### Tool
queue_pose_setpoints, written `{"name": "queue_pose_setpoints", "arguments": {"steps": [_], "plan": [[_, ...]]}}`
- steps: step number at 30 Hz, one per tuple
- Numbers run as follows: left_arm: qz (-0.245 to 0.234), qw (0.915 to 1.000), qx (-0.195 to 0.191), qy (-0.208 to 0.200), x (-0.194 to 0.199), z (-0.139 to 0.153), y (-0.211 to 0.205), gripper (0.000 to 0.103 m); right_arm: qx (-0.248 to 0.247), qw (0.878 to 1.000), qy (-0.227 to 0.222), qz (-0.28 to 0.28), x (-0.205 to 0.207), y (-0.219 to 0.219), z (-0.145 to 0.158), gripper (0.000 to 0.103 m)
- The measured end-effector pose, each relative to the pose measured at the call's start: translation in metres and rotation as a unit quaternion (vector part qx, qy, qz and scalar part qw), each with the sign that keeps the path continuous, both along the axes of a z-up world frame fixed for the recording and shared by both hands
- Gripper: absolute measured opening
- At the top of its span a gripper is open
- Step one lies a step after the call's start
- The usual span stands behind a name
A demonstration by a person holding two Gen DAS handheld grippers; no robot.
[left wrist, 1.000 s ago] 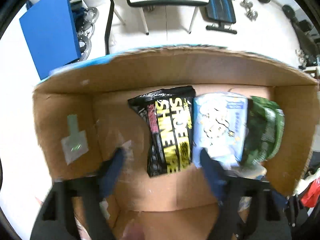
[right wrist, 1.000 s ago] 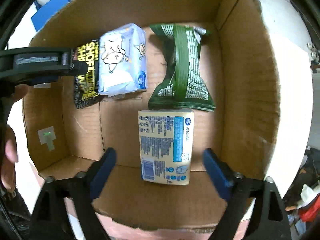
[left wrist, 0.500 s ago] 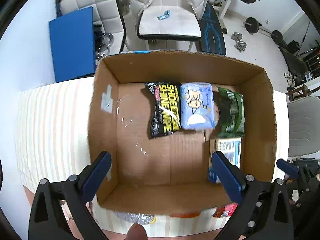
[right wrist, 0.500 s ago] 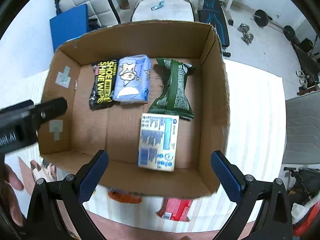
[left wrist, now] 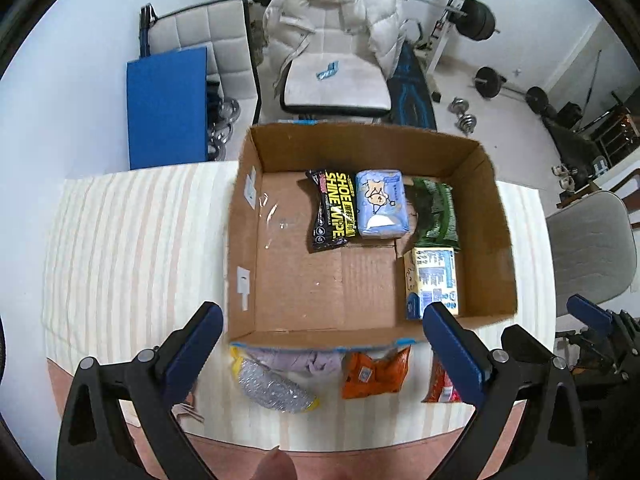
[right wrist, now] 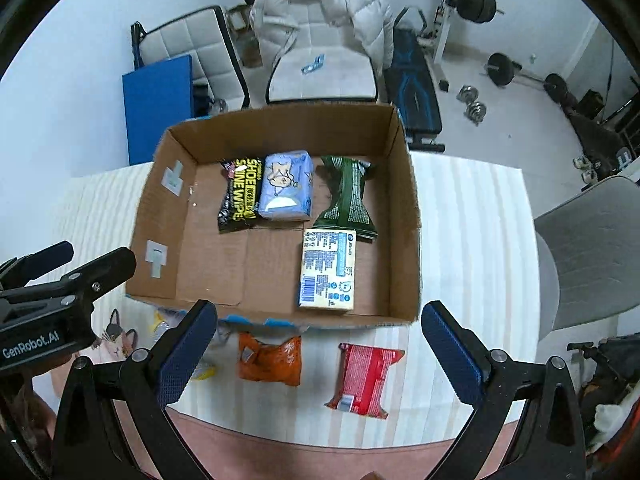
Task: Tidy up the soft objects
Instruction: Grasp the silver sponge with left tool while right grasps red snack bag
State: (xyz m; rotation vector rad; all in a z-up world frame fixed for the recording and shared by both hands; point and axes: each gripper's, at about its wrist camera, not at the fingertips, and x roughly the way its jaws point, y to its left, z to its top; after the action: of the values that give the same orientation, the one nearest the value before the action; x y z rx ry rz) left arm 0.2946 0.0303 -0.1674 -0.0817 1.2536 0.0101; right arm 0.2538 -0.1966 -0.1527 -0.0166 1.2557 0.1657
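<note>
Corrugated cardboard box [right wrist: 404, 216] holds crinkly foil packets beside soft rectangular packs.

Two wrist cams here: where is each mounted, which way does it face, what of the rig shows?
Left wrist: on the left gripper, above the table's near edge, looking down into the box; own open fingers and the right gripper show.
Right wrist: on the right gripper, same downward aim, further right; own open fingers and the left gripper show.
Shared: box, its four packs, orange pack, red pack.
</note>
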Motion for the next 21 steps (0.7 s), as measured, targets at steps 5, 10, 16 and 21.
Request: {"name": "queue_pose_setpoints", "arguments": {"steps": [5,10,16,21], "plan": [[-0.008,0.9989,0.012,-0.044,-0.027,0.029,0.007,0.103,0.015,1.0,-0.022,-0.015,-0.027,0.001,0.023,0.103],[0.008,0.9983,0.027,-0.051,-0.052,0.033,0.017,0.103,0.051,0.997,-0.054,-0.022,-0.053,-0.003,0.028,0.103],[0.059,0.9974,-0.017,0.039,-0.067,-0.028,0.038,0.103,0.064,0.997,-0.005,-0.043,-0.075,-0.03,-0.022,0.103],[0.133,0.9807,-0.074,0.122,-0.07,-0.108,0.062,0.102,0.068,0.992,0.08,-0.075,-0.077,-0.06,-0.09,0.103]]}}
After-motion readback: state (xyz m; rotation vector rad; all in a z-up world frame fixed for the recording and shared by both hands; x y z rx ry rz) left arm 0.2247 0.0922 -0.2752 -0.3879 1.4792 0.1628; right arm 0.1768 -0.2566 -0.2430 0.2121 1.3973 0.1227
